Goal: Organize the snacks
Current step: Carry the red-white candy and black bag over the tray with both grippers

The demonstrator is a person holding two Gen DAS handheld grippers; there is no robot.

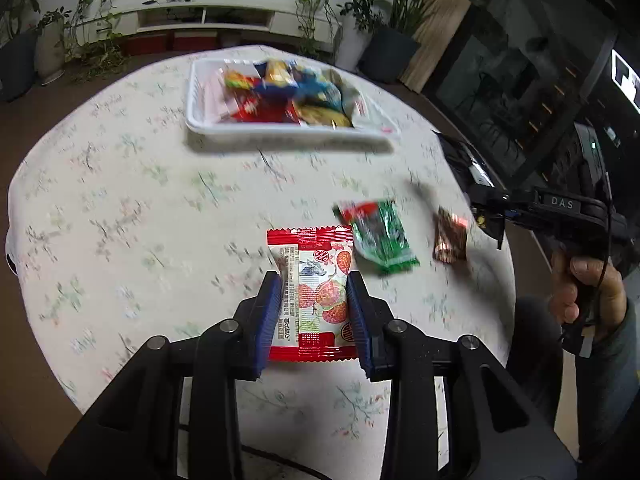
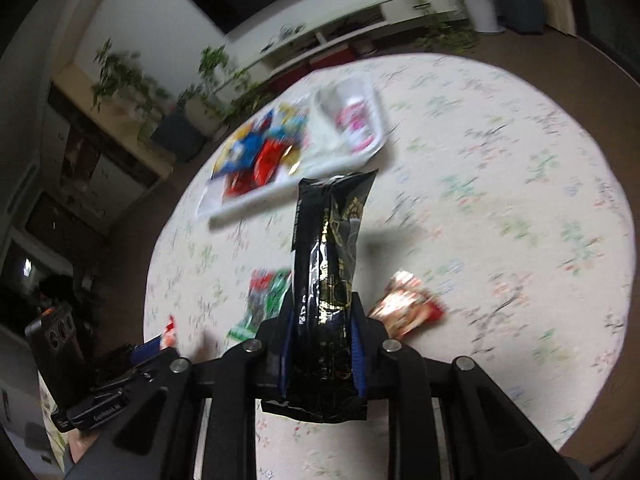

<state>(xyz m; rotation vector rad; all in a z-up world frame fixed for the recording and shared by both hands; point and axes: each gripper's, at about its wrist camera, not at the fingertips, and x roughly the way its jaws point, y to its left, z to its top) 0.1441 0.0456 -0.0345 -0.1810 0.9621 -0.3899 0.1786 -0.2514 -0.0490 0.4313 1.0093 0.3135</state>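
My left gripper (image 1: 314,284) is shut on a red-and-white strawberry snack packet (image 1: 316,292), held above the round table. My right gripper (image 2: 322,312) is shut on a long black snack packet with gold print (image 2: 330,256), which sticks up and forward. A white tray (image 1: 200,120) at the table's far side holds several colourful snacks; it also shows in the right wrist view (image 2: 376,120). A green packet (image 1: 380,236) and a copper-brown packet (image 1: 450,236) lie loose on the cloth. They show in the right wrist view as the green packet (image 2: 264,300) and a shiny red-gold packet (image 2: 404,308).
The round table has a pale floral cloth (image 1: 120,200). The right gripper and the hand on it show at the right edge of the left wrist view (image 1: 560,216). Potted plants (image 1: 92,20) and a low white shelf (image 1: 208,16) stand behind the table.
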